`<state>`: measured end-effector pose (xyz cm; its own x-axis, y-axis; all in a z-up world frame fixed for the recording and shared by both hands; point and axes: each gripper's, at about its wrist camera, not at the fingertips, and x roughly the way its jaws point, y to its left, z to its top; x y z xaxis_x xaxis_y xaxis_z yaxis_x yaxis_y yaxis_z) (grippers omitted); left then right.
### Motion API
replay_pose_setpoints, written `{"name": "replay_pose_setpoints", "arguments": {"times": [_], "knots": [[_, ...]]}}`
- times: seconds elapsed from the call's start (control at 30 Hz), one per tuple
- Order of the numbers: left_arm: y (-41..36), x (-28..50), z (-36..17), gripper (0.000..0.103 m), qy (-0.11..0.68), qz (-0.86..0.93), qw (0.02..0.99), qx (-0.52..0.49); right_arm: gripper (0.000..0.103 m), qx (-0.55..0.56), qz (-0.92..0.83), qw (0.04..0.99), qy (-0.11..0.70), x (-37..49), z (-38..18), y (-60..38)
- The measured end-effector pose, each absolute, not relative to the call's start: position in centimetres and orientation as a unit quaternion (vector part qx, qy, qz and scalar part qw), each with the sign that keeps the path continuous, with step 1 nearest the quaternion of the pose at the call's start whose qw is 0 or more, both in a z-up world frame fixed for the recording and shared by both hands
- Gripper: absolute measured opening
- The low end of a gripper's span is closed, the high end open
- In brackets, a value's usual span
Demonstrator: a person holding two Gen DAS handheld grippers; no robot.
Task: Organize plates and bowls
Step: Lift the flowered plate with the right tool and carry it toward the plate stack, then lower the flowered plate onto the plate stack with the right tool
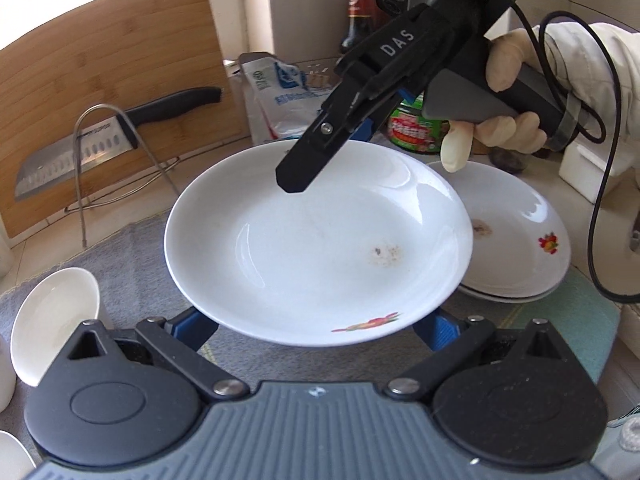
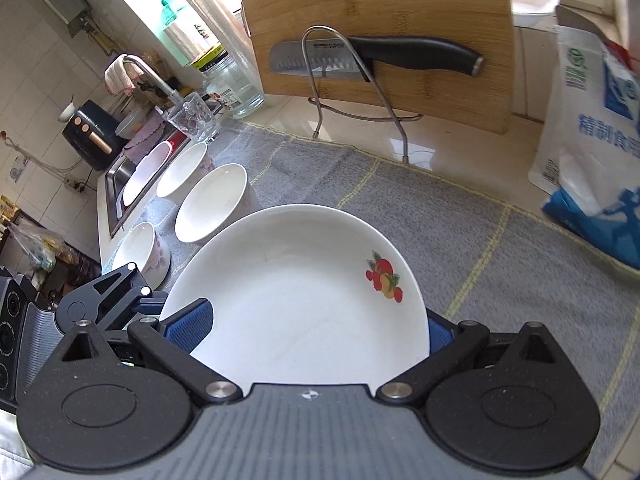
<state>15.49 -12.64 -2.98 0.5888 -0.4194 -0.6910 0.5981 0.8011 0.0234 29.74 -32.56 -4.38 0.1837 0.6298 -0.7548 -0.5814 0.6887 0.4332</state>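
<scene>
A white plate with a fruit print is held above the grey mat; it also shows in the right wrist view. My left gripper grips its near rim between blue pads. My right gripper comes in from the far side and is shut on the opposite rim; in its own view the right gripper has blue pads on either side of the plate. A stack of white plates sits at right. Several white bowls stand on the mat at left.
A bamboo cutting board leans on a wire stand with a knife. A salt bag, a sauce bottle and a jar are at the back. A sink and glass lie beyond the bowls.
</scene>
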Motion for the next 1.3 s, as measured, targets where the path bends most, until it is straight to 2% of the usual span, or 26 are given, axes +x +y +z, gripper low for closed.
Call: {"name": "replay_pose_setpoints", "arguments": {"times": [0.73,1.3], "knots": [[-19.5,12.9,-2.6,0.102,0.34,-0.414,0.829,0.163,0.103,0.084,0.275,0.821,0.493,20.7,-3.6,-42.6],[-20.6,13.1,-3.7,0.102,0.354,-0.437,0.807,0.178,0.103,0.109,0.235,0.824,0.503,19.0,-6.1,-43.9]]}}
